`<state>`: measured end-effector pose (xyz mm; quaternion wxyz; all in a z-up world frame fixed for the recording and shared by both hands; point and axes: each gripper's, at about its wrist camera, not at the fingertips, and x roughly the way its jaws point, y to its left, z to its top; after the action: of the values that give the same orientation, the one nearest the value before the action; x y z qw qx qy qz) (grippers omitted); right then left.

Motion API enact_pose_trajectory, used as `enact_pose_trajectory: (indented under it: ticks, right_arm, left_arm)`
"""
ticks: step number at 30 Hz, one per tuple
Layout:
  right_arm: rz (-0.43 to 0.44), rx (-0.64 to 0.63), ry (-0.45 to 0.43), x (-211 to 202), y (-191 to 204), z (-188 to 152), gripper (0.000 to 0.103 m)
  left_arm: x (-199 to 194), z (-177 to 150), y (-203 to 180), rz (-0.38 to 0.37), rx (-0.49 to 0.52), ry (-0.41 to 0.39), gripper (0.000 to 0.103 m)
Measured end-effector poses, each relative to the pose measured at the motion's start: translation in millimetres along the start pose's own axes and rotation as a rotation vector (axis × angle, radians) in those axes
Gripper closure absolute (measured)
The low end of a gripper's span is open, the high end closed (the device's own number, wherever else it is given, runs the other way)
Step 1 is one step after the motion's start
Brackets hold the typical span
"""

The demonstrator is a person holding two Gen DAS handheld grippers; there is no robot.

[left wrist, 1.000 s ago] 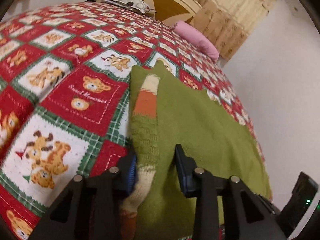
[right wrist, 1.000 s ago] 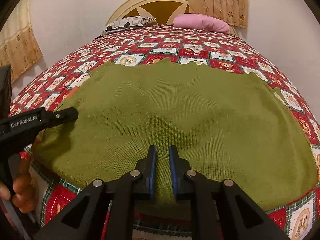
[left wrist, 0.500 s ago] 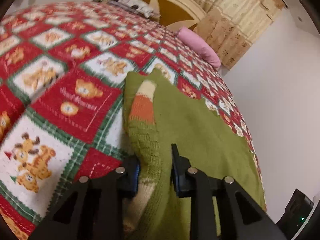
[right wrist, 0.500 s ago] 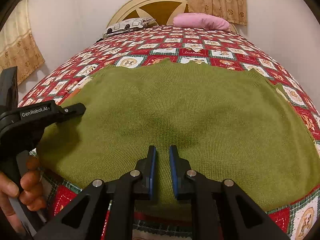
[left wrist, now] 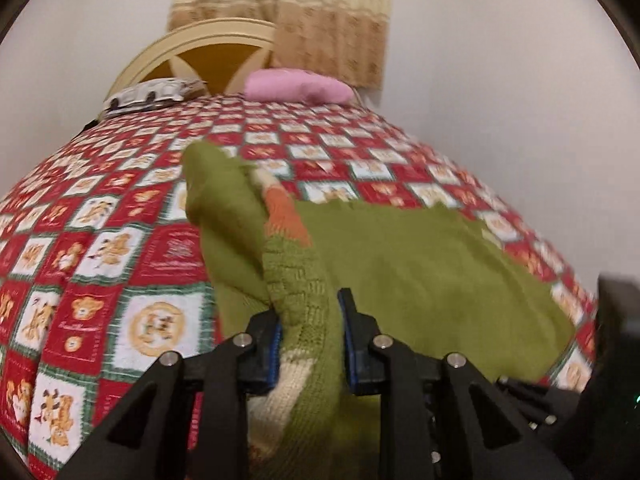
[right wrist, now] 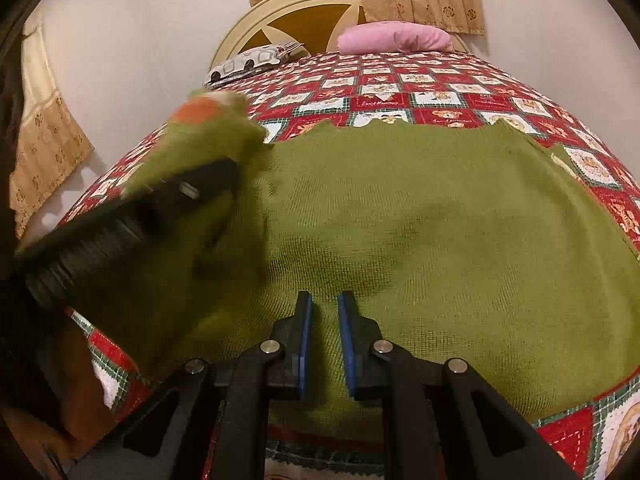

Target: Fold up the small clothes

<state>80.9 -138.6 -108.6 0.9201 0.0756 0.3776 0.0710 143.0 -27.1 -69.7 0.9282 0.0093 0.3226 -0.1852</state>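
Green knit sweater (right wrist: 420,232) lies spread flat, back up, on the near end of the bed (right wrist: 400,80), over the red teddy-bear quilt (left wrist: 100,248). Its body covers most of the near half; the hem hangs toward the near edge.

Left claw (left wrist: 310,332): jaws have just been closing and now pinch the sleeve (left wrist: 296,272), at the ribbed green stretch near the cream band. The orange and cream stripes run on past the grip. The sleeve is lifted off the quilt and drapes limp from the pads, folding over itself. From the right camera the same claw (right wrist: 208,180) shows blurred, at the sweater's left side, with the sleeve bunched on top.

Right claw (right wrist: 324,340): jaws narrow, a slim gap between the blue pads. It hangs over the near hem at the middle. Knit shows between the pads, but I cannot tell whether they pinch it.

Handling, my judgement:
- Light, soft, floppy. No stiffness; whatever is not held sags.
- Chunky knit gives the pads bite, so slipping looks unlikely, but it stretches if dragged.
- Thick at the cuff, so a narrow pinch takes one layer well.
- Best holds: sleeve near cuff for folding inward; hem corners or shoulder seams for the body fold.
- The quilt is itself loose cloth; a low grab could catch it too.
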Motion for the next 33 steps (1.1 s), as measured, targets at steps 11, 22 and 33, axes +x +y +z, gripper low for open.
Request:
enact_pose_trajectory:
  ticks: [11,22,33]
  right_arm:
    - [0.109,0.170,-0.076,-26,-36,14,0.089]
    - [0.412,0.070,0.094,39,-11,125,0.030]
    - [0.321,-0.122,0.160,98,28,128,0.079]
  left_arm:
    - [2,-11,-1,-0.052,-0.021,0.019,0.079]
    - [1,-15,-7,-0.045,-0.012,0.004,0.079]
    - [-1,-16,-6,-0.078,-0.041,0.001,0.079]
